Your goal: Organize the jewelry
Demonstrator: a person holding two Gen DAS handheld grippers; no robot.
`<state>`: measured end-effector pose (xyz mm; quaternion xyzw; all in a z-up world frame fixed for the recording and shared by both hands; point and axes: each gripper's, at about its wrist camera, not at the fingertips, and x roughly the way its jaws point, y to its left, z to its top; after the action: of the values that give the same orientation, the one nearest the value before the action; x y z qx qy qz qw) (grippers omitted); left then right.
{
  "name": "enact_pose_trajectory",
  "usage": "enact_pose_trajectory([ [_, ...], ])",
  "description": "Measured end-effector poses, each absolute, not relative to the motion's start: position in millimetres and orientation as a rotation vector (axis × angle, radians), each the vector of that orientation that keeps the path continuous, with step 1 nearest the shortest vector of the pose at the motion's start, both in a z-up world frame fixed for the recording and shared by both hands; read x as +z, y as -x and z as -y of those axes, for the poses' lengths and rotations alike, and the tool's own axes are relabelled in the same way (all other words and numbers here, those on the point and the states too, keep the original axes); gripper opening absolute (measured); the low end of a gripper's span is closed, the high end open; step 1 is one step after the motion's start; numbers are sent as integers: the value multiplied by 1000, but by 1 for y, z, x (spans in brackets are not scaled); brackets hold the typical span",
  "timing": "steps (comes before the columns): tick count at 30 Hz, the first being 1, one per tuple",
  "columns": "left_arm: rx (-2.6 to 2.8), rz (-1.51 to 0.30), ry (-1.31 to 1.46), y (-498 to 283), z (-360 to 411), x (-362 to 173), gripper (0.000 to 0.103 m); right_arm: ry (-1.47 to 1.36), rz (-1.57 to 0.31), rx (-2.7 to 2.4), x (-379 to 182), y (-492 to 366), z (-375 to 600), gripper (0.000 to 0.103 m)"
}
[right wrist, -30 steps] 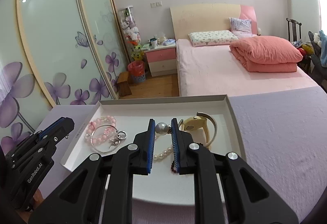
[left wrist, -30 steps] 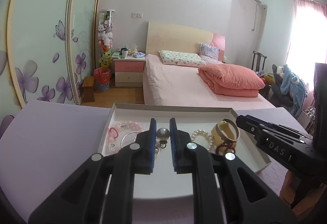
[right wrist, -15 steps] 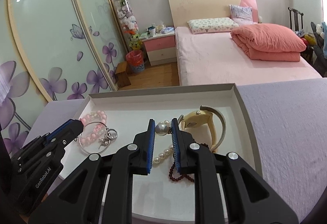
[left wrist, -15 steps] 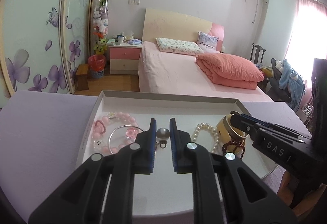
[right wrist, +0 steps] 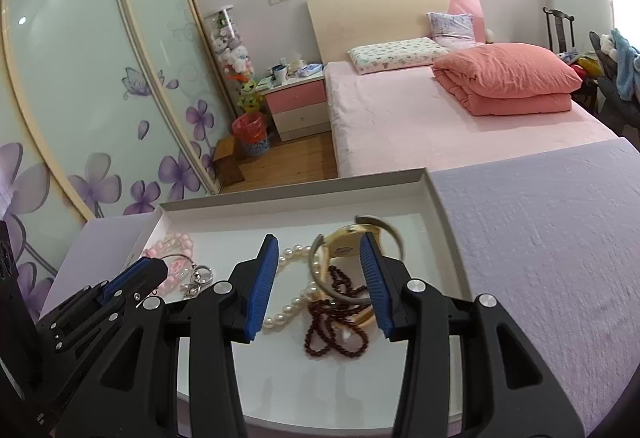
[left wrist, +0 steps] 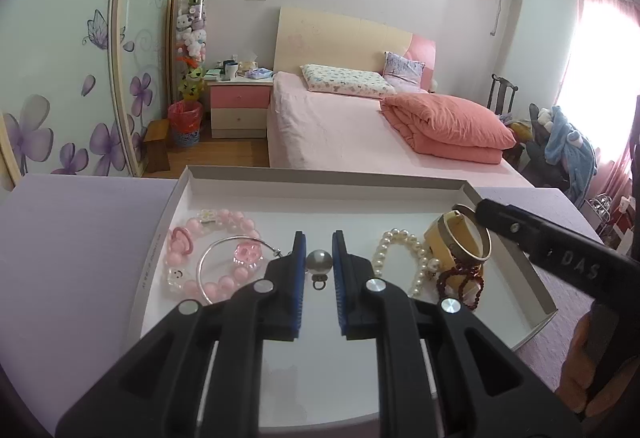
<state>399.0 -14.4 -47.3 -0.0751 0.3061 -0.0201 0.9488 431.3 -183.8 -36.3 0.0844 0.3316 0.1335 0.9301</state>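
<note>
A white shallow tray (left wrist: pixel 320 190) on a lilac table holds the jewelry. My left gripper (left wrist: pixel 319 250) is shut on a grey pearl earring (left wrist: pixel 319 263) and holds it above the tray. To its left lie a pink bead bracelet (left wrist: pixel 224 218) and a silver bangle (left wrist: pixel 224 262). To its right lie a white pearl strand (left wrist: pixel 404 254), a gold watch (left wrist: pixel 464 242) and dark red beads (left wrist: pixel 460 278). My right gripper (right wrist: pixel 320 270) is open and empty above the pearl strand (right wrist: pixel 296 302), the gold watch (right wrist: pixel 348 246) and the red beads (right wrist: pixel 336 330). The tray (right wrist: pixel 440 206) fills that view's middle.
The lilac table (right wrist: pixel 540 238) extends to the right of the tray and to the left (left wrist: pixel 80 238). Behind the table is a bedroom with a pink bed (left wrist: pixel 360 126), a nightstand (left wrist: pixel 240 106) and a flowered wardrobe (left wrist: pixel 60 58).
My right gripper has opened and no longer holds a pearl earring. Both grippers have moved closer over the tray. The left gripper keeps its earring.
</note>
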Motion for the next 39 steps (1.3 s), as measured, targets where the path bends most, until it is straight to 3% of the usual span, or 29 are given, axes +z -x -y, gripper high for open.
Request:
enact_pose_trajectory([
  [2,-36,-626,154,-399,14,-48,21,-179,-675,265,-36,-432,188,44],
  [4,-29,-623,160,-400,14,-47,38,-185,-671,258,-36,-432,193,44],
  [7,-24,-617,161,-397,13,-46,50,-189,-668,247,-37,-431,196,50],
  [15,20,-571,173,-374,-2,-31,81,-165,-621,239,-32,-414,199,88],
  [19,47,-543,159,-354,-6,-21,93,-143,-586,240,-26,-398,196,98],
  [29,66,-440,114,-277,-10,9,97,-88,-484,267,-12,-334,186,101],
  [39,97,-411,100,-189,-6,18,97,-70,-501,271,-13,-268,187,101],
])
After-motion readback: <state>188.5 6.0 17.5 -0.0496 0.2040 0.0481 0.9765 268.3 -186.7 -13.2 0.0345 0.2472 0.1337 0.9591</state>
